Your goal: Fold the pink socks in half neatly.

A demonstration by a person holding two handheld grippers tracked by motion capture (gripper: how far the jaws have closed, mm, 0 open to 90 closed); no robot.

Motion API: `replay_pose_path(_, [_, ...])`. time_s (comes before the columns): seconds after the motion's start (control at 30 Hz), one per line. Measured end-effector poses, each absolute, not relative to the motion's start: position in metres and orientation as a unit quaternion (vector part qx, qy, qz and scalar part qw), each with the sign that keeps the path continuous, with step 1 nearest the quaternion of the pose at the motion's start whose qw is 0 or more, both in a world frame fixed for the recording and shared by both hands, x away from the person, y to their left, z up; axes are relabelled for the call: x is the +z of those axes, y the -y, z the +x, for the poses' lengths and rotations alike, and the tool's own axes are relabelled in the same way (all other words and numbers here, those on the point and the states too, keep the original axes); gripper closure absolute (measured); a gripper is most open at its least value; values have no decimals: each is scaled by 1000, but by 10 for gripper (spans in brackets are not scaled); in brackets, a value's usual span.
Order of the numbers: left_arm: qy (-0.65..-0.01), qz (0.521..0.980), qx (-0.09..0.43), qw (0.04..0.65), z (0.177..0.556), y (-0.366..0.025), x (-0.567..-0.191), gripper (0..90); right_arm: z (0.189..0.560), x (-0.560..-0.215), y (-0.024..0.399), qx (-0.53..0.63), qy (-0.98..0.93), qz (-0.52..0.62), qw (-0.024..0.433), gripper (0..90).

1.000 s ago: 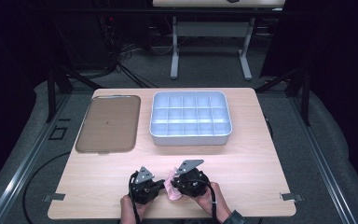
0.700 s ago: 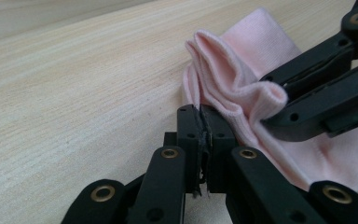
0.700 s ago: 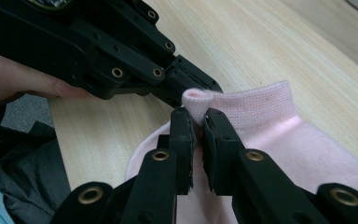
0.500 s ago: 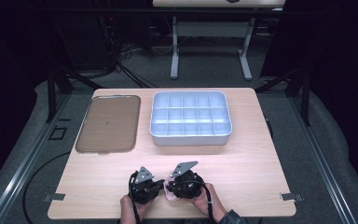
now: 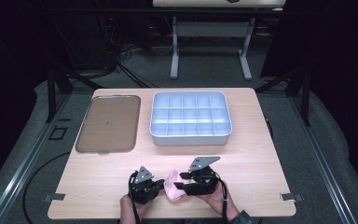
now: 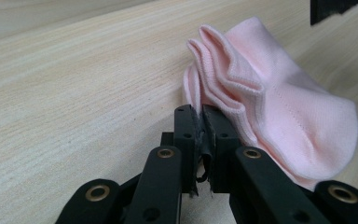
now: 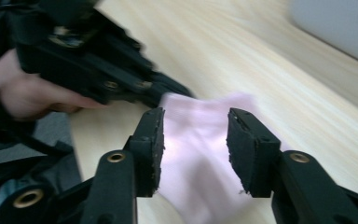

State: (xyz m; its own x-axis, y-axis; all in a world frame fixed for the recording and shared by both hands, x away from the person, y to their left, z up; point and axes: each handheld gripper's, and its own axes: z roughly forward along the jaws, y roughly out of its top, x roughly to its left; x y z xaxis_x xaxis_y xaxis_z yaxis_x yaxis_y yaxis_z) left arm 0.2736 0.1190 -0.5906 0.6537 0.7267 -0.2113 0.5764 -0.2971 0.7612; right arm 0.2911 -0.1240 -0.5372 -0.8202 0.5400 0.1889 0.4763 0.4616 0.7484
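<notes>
Left fingers [image 6: 200,135] pinch pink sock [image 6: 279,116] cuff edge; right fingers [image 7: 196,149] just opened, straddling sock, whose long axis runs toward them.

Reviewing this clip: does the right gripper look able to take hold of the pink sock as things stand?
Probably yes. The right gripper has just been opening, and the pink sock lies right ahead between its jaws; the left gripper pinches the far edge.
</notes>
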Motion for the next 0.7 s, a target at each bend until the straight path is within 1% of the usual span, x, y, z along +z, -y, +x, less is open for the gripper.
replay_pose_path(0.03, [-407,801,87,431,274,-119,-591,847,294,-540,129,418,-852,313,46,621])
replay_pose_path(0.1, [-407,801,87,431,274,-119,-591,846,298,-546,136,400,-853,333,44,642])
replay_pose_path(0.27, [-407,800,91,431,274,-120,-590,822,298,-561,127,370,-870,322,41,644])
replay_pose_path(0.33, [-411,798,93,432,274,-120,-590,796,298,-566,123,355,-879,316,46,646])
replay_pose_path(0.43, [-419,795,97,428,274,-123,-588,696,297,-569,123,357,-878,316,50,651])
replay_pose_path(0.53, [-425,788,105,433,272,-128,-581,637,295,-570,122,351,-881,312,57,649])
replay_pose_path(0.7, [-421,774,133,453,264,-132,-559,619,293,-570,120,345,-885,306,71,649])
